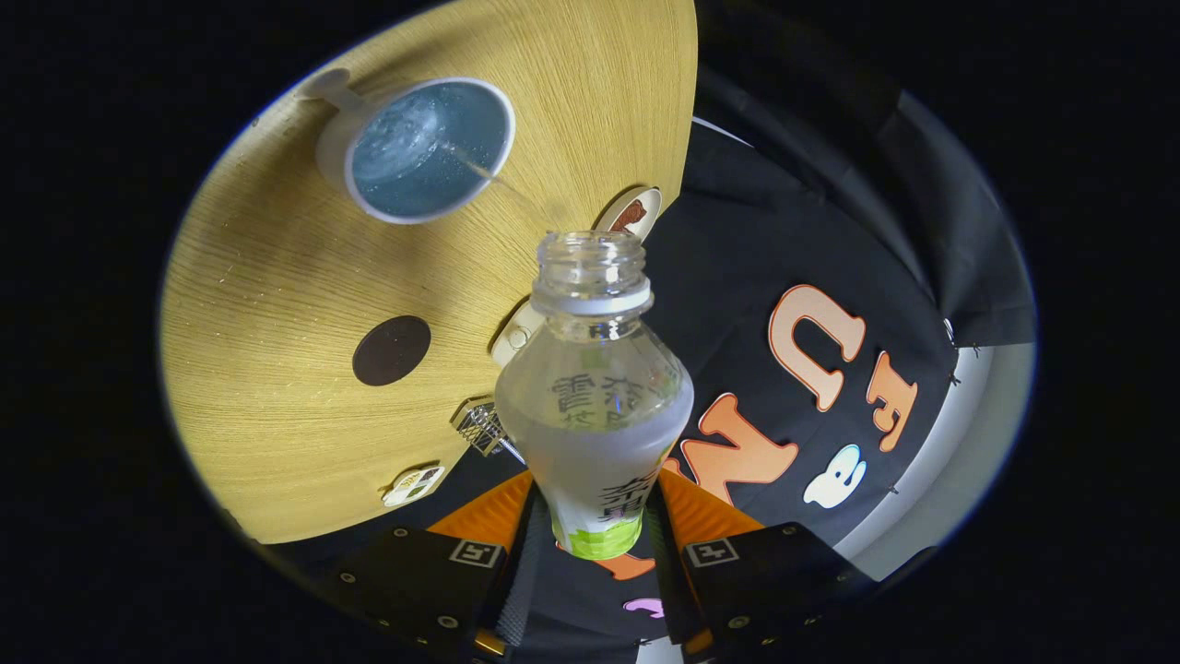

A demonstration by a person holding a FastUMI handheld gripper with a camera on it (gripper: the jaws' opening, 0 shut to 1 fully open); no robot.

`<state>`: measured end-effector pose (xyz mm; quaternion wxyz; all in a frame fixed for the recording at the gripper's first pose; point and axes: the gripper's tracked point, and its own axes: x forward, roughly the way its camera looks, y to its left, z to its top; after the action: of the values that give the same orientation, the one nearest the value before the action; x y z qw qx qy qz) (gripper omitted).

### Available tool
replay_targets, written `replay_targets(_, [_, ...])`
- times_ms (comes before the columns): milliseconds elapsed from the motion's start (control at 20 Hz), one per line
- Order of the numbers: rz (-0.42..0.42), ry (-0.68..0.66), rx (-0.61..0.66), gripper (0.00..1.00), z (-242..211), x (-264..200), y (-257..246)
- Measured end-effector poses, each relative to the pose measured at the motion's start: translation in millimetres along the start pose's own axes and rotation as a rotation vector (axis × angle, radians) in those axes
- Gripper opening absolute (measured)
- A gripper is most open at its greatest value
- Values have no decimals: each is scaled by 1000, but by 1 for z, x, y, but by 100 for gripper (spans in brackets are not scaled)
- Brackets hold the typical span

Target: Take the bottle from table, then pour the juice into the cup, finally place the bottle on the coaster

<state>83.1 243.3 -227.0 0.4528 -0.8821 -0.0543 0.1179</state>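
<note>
Mid-pour here — the gripper [597,544] has both fingers pinching the bottle [595,406] low on its body, tipped so a thin stream lands in the cup [419,152] beyond. Next up I'd guess: tip it upright, then over to the dark coaster [392,350] on the table [277,277].

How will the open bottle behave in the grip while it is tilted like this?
The bottle looks like thin clear plastic, so it probably flexes under the gripper fingers. It seems partly full, so fairly light. With no cap, a squeeze may spill liquid beside the cup.
</note>
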Motion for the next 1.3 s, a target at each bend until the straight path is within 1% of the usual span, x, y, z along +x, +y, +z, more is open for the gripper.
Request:
replay_targets(300, [32,-4,15,58,4,0,11])
replay_targets(400, [57,0,42,58,5,0,18])
replay_targets(550, [87,7,114,58,8,-1,24])
replay_targets(650, [91,13,155,58,8,-2,26])
replay_targets(1000, [156,30,366,58,11,-6,46])
replay_targets(1100, [157,31,416,58,12,-9,45])
replay_targets(1250, [212,29,559,58,14,-15,56])
replay_targets(1300, [213,28,596,58,15,-18,55])
